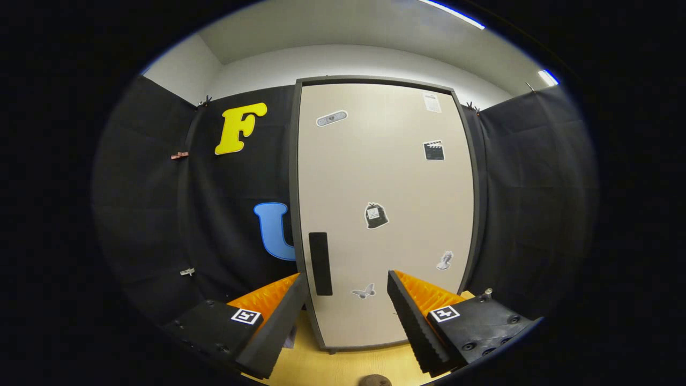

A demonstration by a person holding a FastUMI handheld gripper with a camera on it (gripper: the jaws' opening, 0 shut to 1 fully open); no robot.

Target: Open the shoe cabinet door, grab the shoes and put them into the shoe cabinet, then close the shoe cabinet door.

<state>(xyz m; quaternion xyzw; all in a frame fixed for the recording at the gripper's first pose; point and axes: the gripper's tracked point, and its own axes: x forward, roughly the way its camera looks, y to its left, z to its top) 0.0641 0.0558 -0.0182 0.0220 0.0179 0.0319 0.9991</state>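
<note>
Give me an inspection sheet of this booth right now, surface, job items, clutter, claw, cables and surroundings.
Surface: light wooden floor under the cabinet.
Job's things: shoe cabinet stands upright, door shut; dark vertical handle near the door's left edge; a rounded brown object lies between the fingers, too cropped to identify.
Clutter: several stickers on the door.
Grippers: claw open, holding nothing, fingers short of the door.
Cables: nothing seen.
Surroundings: black cloth walls with small clips; pale ceiling.

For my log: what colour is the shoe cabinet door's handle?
Black, on the beige door; the handle shows in the gripper view, beyond the open gripper.
</note>
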